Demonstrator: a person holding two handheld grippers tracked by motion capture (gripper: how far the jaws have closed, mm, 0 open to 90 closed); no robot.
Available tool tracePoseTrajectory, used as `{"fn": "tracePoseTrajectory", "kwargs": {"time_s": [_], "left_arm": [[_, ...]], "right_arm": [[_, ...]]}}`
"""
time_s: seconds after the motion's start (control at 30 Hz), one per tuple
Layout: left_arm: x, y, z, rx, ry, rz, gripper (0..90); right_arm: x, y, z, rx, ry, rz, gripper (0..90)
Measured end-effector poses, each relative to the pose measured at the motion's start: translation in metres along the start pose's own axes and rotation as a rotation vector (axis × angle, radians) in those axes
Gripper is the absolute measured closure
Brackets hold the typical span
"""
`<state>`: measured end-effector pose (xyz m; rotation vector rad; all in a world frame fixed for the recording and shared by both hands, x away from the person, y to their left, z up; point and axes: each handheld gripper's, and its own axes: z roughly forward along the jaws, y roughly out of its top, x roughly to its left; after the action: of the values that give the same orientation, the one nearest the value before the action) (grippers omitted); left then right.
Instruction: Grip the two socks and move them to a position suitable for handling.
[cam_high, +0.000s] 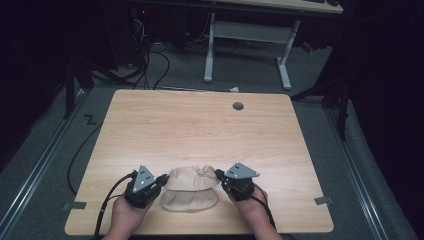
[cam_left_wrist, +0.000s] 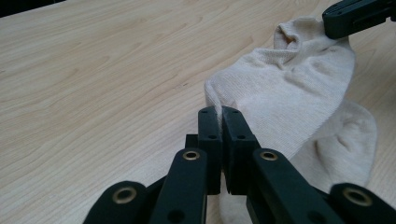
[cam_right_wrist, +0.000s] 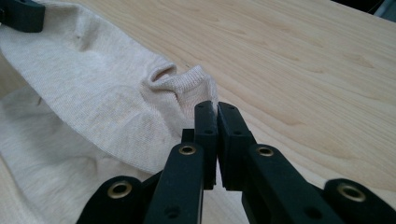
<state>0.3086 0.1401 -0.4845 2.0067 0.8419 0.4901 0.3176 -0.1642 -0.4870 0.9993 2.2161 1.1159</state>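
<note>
Dark carpeted floor and a white-legged frame lie beyond the pale wood-grain desk, which has a grey round cable port near its far edge. Near the person's edge, between the two hands, lies a cream knitted sock, partly lifted: its upper layer is stretched between the grippers while the lower part sags and rests on the desk.

The left gripper has its jaws clamped together on a pinch of the sock's edge at one side. The right gripper is likewise closed tight on the ribbed cuff at the other side.

By its look the sock is light, soft and limp, with no stiffness of its own; it should drape, stretch and fold wherever it is unsupported, and thin knit could slip from a shallow pinch. The hemmed edge and ribbed cuff, being thicker, seem the surest places to hold it.

No brand, label or writing can be read on the sock or the desk.
</note>
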Motion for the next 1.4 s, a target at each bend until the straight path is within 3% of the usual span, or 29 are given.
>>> {"fn": "tracePoseTrajectory", "kwargs": {"time_s": [0.2,0.6,0.93,1.1,1.27,1.4], "left_arm": [[-0.006,-0.006,-0.007,0.018,-0.014,0.006,87.1],[-0.016,-0.02,-0.014,0.082,-0.025,0.027,87.1],[-0.02,-0.03,-0.002,0.168,-0.027,0.053,86.8],[-0.017,-0.034,0.003,0.204,-0.028,0.037,85.9],[-0.015,-0.036,0.006,0.214,-0.031,0.03,81.3],[-0.014,-0.033,0.005,0.184,-0.044,0.022,68.3]], "right_arm": [[0.014,-0.007,-0.006,0.02,0.023,-0.029,87.3],[0.027,-0.014,-0.006,0.053,0.052,-0.05,87.3],[0.03,-0.024,0.002,0.109,0.076,-0.05,87.2],[0.03,-0.027,0.005,0.144,0.09,-0.054,86.6],[0.032,-0.03,0.008,0.165,0.093,-0.053,83.6],[0.03,-0.029,0.005,0.135,0.08,-0.044,71.9]]}}
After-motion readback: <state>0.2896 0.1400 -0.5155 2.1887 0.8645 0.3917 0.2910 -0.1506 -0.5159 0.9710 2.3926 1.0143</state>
